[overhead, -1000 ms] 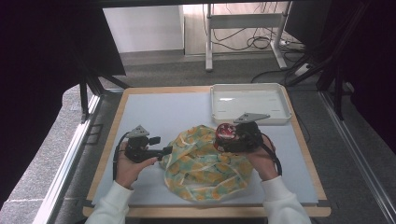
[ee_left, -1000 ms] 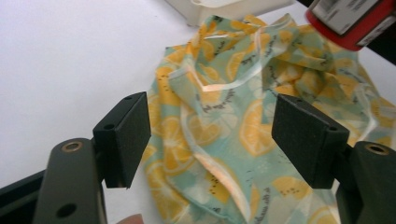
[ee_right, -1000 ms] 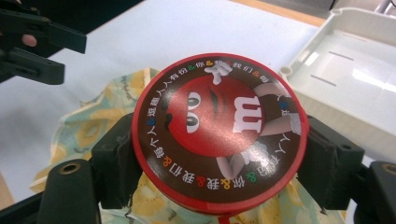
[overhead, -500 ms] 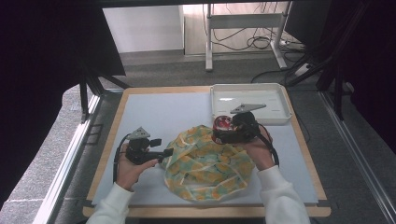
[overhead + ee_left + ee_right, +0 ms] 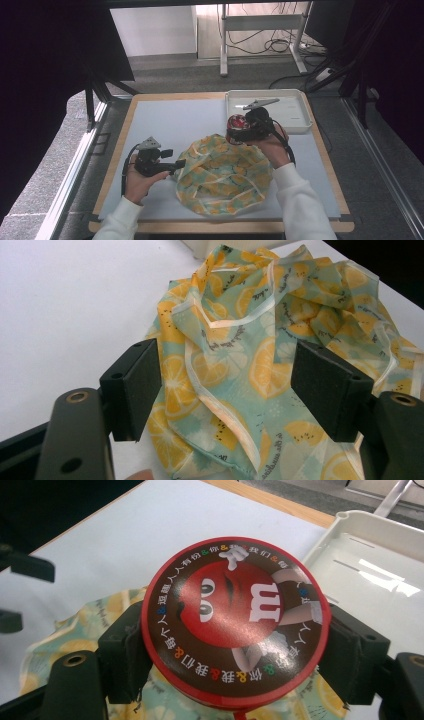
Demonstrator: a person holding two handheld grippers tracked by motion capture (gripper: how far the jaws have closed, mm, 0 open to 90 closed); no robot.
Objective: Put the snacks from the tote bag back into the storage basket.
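A person's right gripper (image 5: 239, 131) is clamping a round red-and-brown tin printed with a candy cartoon face (image 5: 235, 615), its jaws closed on the tin's sides, holding it above the far edge of a crumpled lemon-print teal-and-yellow cloth (image 5: 222, 172). The left gripper (image 5: 176, 164) is sitting at the cloth's left edge, jaws spread wide and gripping nothing. A shallow white plastic tray (image 5: 300, 112) is lying just beyond the cloth.
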